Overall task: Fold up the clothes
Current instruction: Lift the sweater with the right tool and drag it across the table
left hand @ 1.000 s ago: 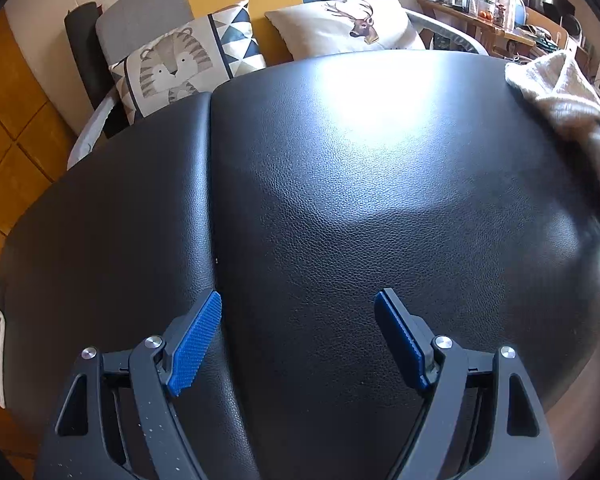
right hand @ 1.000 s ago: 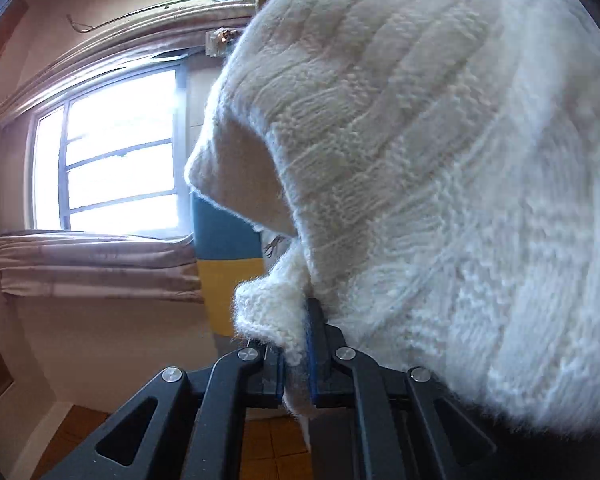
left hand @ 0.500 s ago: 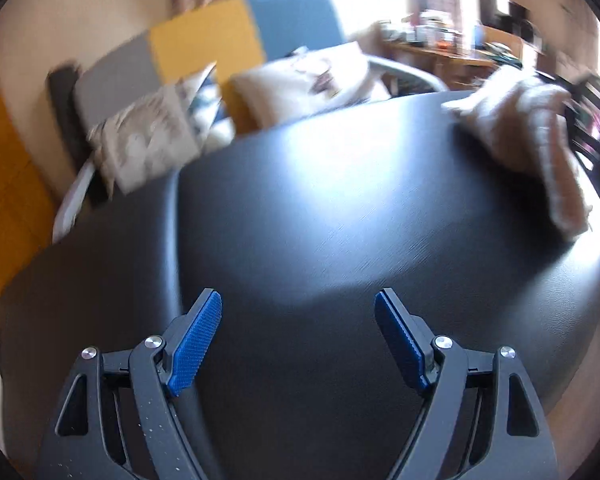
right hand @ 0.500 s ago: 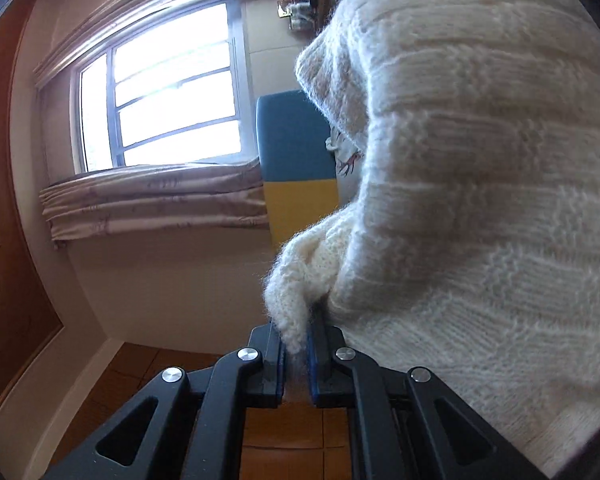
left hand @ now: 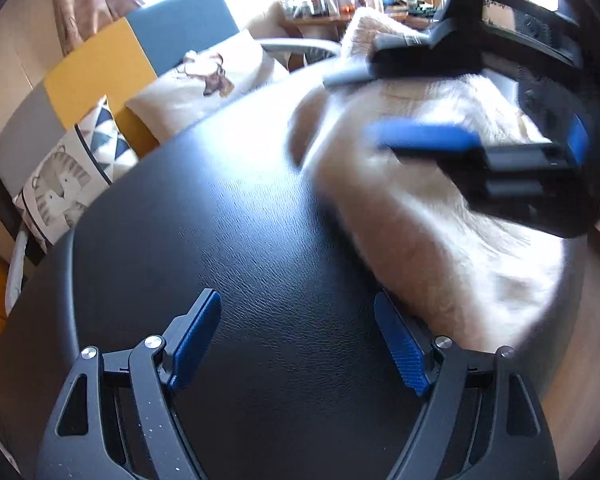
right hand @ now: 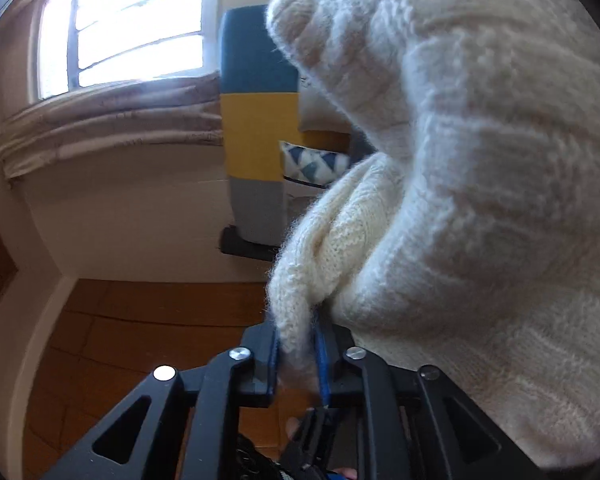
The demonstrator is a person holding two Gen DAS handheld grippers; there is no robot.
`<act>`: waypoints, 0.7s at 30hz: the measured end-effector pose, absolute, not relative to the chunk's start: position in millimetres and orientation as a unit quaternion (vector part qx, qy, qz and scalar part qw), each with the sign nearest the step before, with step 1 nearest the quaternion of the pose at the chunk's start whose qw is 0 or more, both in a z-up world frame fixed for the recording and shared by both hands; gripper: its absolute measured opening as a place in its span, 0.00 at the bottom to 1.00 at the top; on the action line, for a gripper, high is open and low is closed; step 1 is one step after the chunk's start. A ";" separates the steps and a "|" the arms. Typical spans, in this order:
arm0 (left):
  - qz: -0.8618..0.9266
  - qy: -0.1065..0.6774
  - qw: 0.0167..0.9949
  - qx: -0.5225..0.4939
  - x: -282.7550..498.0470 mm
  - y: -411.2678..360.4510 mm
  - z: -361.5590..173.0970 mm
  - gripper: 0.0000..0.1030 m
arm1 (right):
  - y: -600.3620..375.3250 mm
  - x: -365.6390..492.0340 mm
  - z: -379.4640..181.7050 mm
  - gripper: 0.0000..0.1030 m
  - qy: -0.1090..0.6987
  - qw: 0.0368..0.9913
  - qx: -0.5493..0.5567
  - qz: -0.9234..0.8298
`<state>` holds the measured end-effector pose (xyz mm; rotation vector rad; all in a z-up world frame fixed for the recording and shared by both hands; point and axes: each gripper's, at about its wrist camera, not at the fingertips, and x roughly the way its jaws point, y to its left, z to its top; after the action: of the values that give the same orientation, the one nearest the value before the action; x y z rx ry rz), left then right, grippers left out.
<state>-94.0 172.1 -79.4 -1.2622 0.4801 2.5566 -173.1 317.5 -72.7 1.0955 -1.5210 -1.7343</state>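
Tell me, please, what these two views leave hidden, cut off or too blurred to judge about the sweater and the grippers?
- Sweater, right wrist view: it fills the frame, hiding the black table; its full shape is cut off.
- Right gripper: its jaws have just been opening with knit still between them; fuzz hides whether the pads press.
- Right gripper, left wrist view: motion blur smears it.
- Left gripper: open, empty; whether its right finger touches the sweater is unclear.

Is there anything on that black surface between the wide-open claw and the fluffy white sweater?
Nothing: in the left wrist view only bare black surface lies between the open left gripper and the white sweater, whose edge nearly reaches one finger.
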 end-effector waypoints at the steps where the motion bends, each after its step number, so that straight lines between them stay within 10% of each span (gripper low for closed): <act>1: 0.874 0.162 0.123 -0.441 -94.6 171.3 -85.0 0.80 | 314.9 -170.8 -74.8 0.25 -0.547 0.273 0.430 -0.664; 12: 0.865 0.072 0.127 -0.481 -113.8 166.2 -99.5 0.80 | 374.8 -99.2 -10.9 0.31 -0.250 0.054 0.368 -0.894; 21: 0.853 0.076 0.139 -0.498 -123.4 187.0 -97.6 0.79 | 476.4 -34.7 -72.8 0.31 -0.345 -0.074 0.386 -0.852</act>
<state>-123.4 187.0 -97.6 -1.4384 0.2196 2.4649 -34.7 476.4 -72.8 1.2732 -1.1379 -2.8116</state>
